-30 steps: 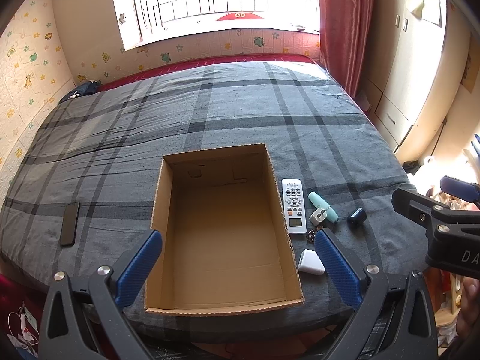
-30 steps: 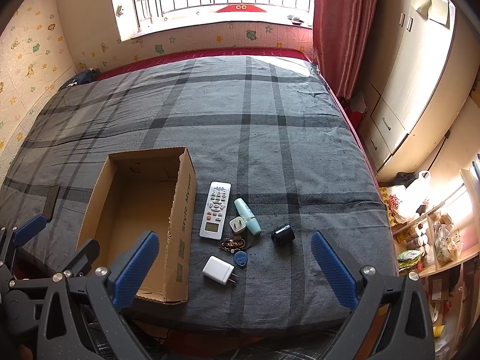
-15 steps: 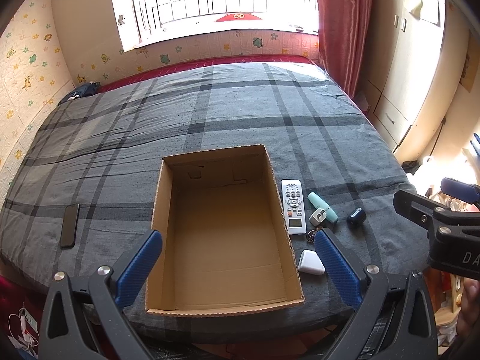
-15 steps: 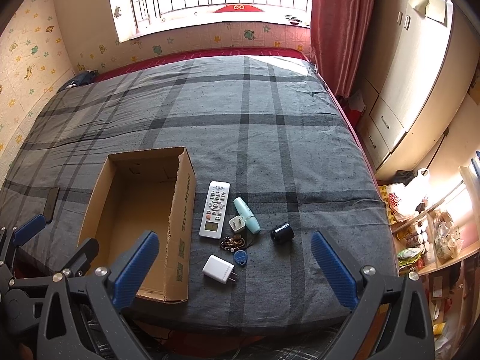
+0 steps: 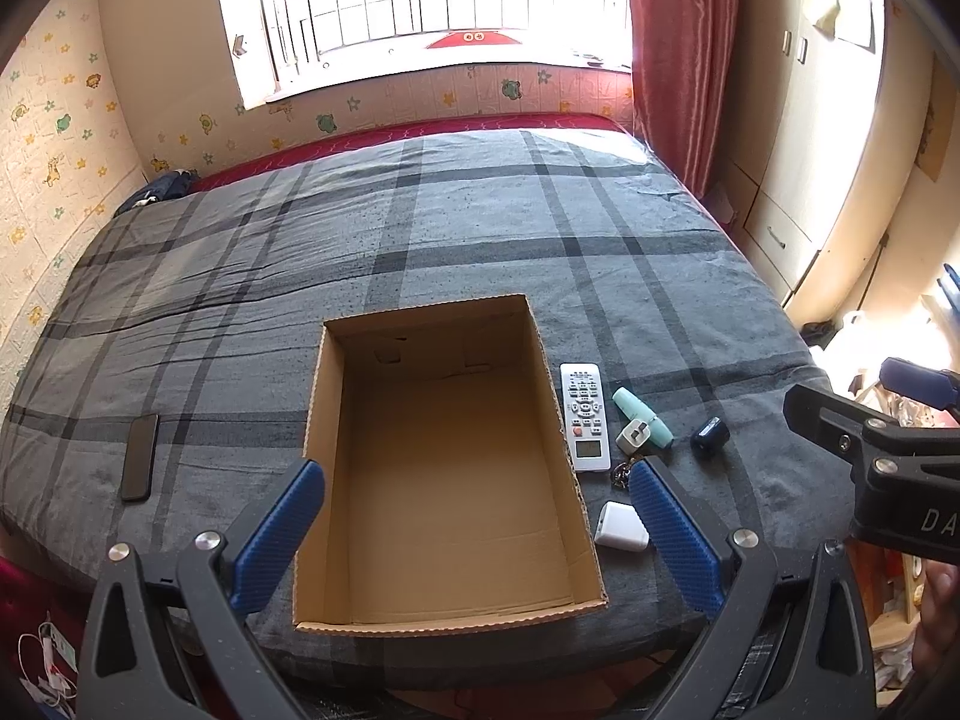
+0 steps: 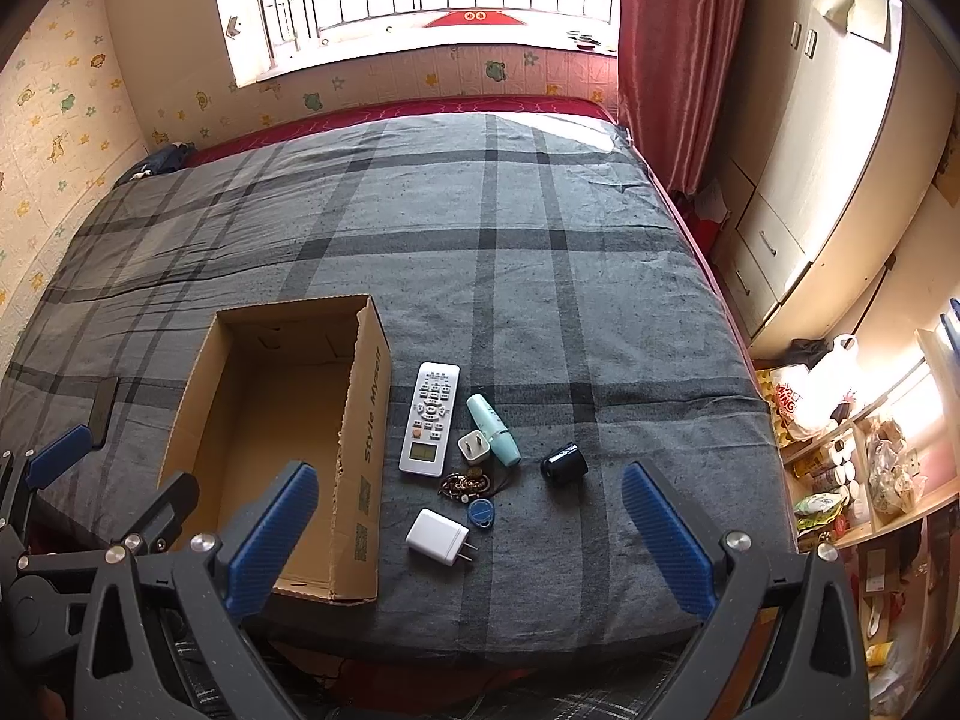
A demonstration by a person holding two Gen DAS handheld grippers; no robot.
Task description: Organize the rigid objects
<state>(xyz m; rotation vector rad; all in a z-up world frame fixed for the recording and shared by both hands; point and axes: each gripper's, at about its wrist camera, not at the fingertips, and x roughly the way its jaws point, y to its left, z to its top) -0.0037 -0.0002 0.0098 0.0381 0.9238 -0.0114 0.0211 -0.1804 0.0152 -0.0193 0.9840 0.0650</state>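
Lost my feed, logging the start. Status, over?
Left gripper and right gripper open, holding nothing. Brown cardboard box holds nothing. White remote control, white plug adapter beside it on grey plaid bedspread. Nothing blocking.

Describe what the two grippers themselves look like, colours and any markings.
Both are alike: the left gripper and right gripper each have two black, speckled plastic arms with triangular cut-outs, silver screw heads at the joints, and long blue fingers with a textured dotted surface. In the left wrist view the right gripper's black body carries white letters, "DA" visible. No cables or sleeves show.
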